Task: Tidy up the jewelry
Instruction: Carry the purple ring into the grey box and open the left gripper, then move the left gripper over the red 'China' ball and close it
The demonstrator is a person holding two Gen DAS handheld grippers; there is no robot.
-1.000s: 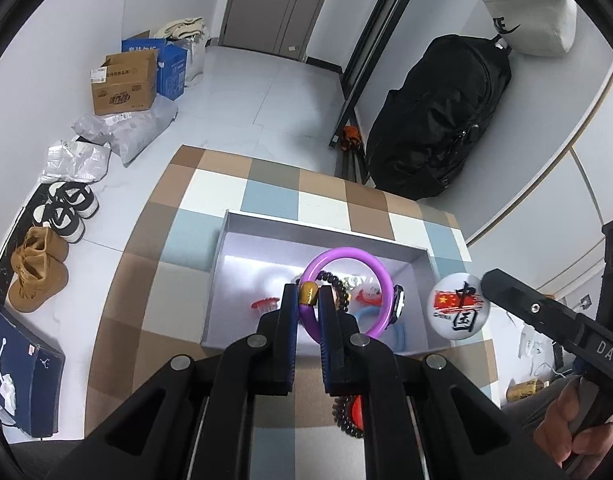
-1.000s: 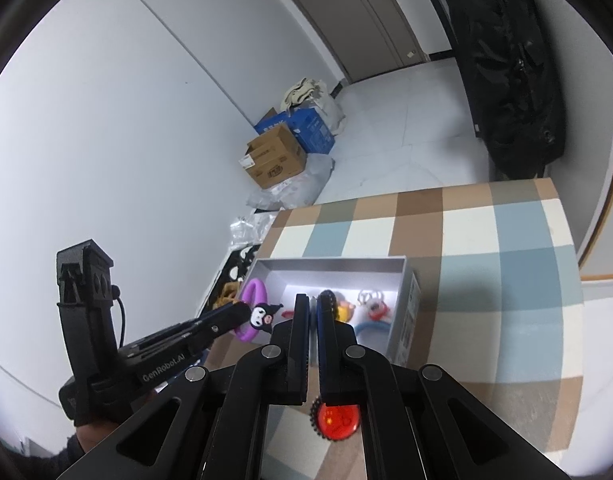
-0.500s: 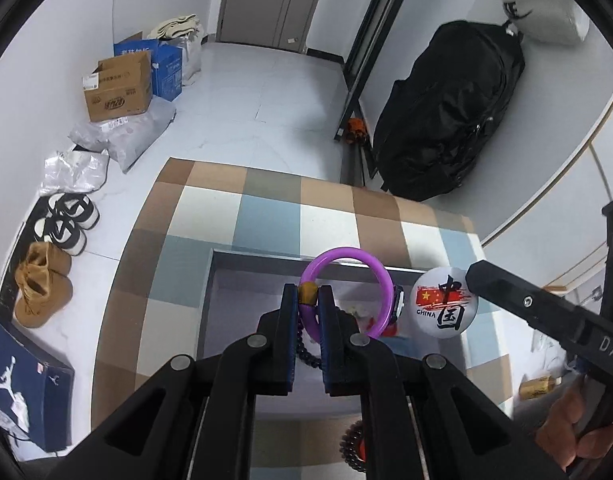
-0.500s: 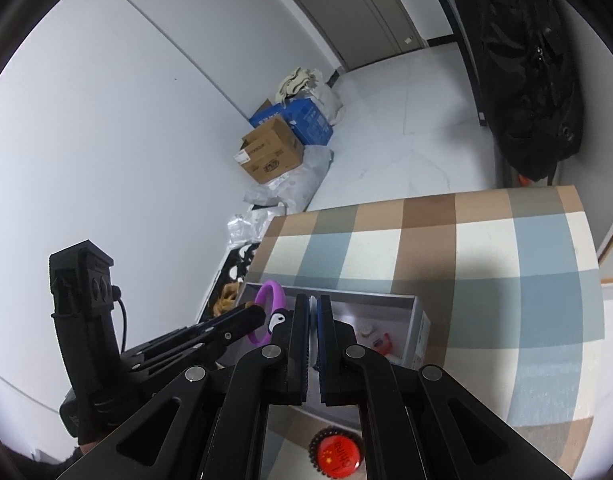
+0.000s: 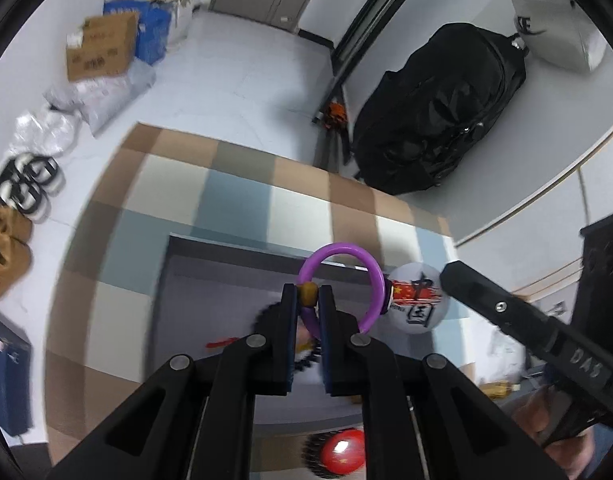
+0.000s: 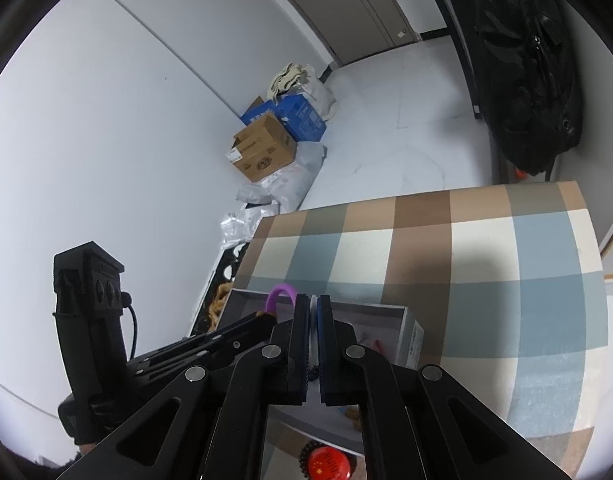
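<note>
Left wrist view: the left gripper (image 5: 309,295), jaws opening, pinches a purple plastic ring bracelet (image 5: 373,280) at its amber bead, ring upright above the grey open box (image 5: 186,280). The right gripper (image 6: 314,312) clamps a round white badge (image 5: 418,304) edge-on above the box's right rim.

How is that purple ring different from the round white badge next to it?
The purple ring is an open hoop you can see through; the white badge is a solid disc printed with a red flag and black characters. The ring is pinched at its amber bead by the left gripper; the badge is pinched at its edge by the right gripper. Both are held side by side above the grey box.
</note>
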